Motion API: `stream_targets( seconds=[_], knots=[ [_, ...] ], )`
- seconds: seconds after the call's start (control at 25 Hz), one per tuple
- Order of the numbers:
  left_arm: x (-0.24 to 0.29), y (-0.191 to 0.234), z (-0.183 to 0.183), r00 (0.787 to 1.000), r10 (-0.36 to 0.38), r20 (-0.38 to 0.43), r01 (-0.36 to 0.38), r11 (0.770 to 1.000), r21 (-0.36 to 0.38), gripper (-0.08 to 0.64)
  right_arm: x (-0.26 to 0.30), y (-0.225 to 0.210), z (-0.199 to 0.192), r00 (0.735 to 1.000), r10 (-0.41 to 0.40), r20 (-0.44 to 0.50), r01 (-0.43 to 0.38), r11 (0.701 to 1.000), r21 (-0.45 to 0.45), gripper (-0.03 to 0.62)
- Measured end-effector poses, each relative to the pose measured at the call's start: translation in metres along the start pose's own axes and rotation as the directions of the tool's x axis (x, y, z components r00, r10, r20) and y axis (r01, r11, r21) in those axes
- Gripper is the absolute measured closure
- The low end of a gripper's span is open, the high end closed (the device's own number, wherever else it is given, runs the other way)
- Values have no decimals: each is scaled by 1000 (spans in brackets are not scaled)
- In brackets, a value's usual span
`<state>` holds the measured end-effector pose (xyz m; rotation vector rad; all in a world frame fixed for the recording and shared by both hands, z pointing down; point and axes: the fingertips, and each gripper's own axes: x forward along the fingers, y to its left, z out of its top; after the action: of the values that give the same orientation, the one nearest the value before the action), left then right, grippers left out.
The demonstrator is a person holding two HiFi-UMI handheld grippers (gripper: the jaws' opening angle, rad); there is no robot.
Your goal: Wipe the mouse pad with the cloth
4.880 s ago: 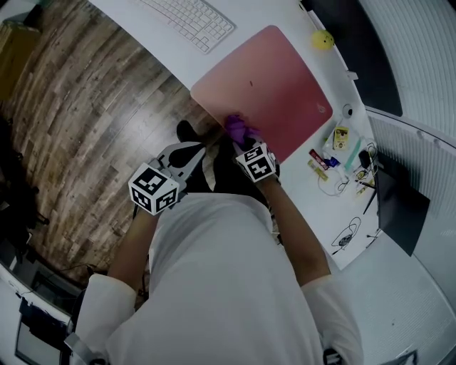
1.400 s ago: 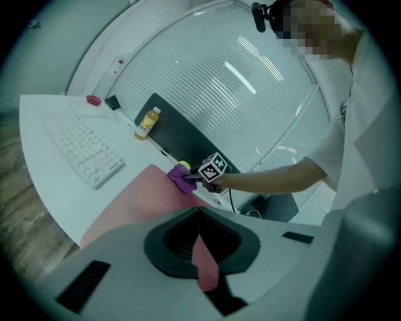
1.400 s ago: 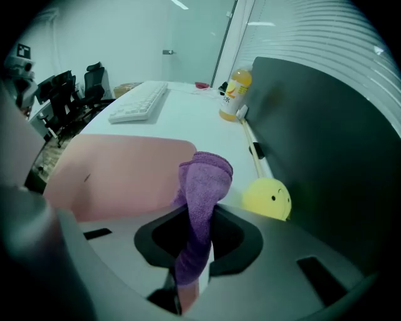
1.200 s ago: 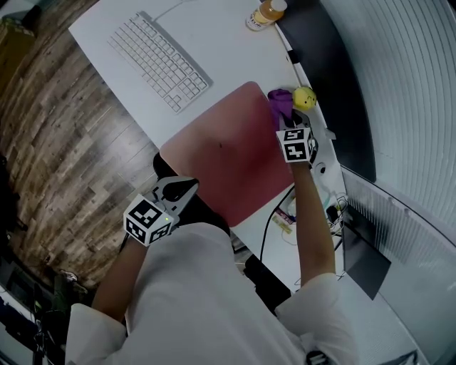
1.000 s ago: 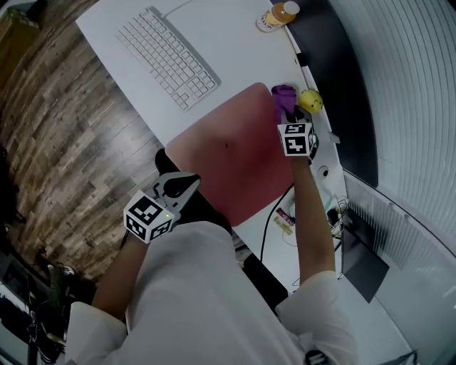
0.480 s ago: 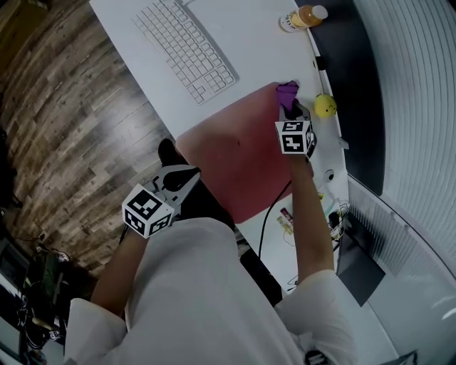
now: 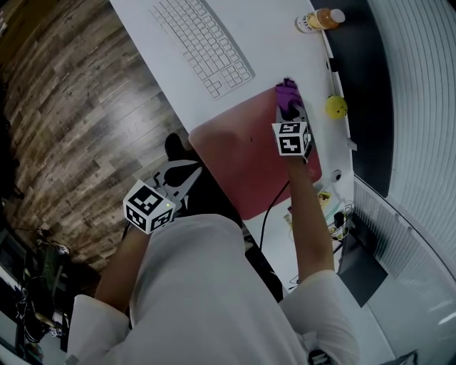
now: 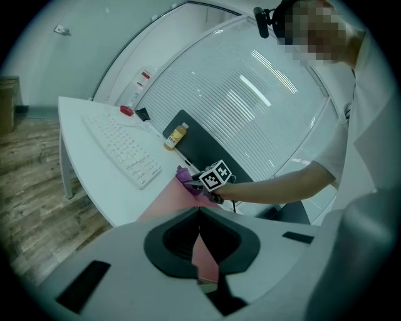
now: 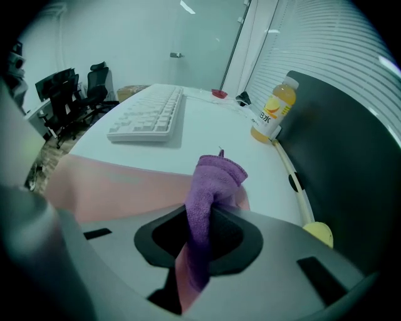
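The pink mouse pad (image 7: 246,153) lies on the white desk, between the keyboard and the desk's right end. My right gripper (image 7: 288,110) is shut on a purple cloth (image 7: 286,91) and presses it onto the pad's far corner. In the right gripper view the cloth (image 9: 210,182) hangs bunched between the jaws over the pad (image 9: 113,178). My left gripper (image 7: 187,173) hangs off the desk's near edge over the floor, shut and with nothing in it. From there it looks across at the pad (image 8: 169,202) and the cloth (image 8: 185,177).
A white keyboard (image 7: 203,43) lies left of the pad. An orange juice bottle (image 7: 319,19) stands at the back, and a yellow ball (image 7: 336,107) rests by the dark panel (image 7: 367,85). Small items and cables (image 7: 324,203) crowd the desk's right end.
My right gripper has slid the cloth along the pad's far edge, away from the yellow ball. The left gripper has stayed where it was.
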<state>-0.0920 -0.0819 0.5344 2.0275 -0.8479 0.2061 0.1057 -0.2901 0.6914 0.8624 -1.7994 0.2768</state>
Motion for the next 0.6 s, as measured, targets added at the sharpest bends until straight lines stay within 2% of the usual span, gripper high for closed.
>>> stream_targets(
  seconds=[0.6],
  knots=[
    [-40,7,-16,999,24,31,-24,1000,-12,541,-15,88,11,995,94,11,-94,996,2,506]
  ],
)
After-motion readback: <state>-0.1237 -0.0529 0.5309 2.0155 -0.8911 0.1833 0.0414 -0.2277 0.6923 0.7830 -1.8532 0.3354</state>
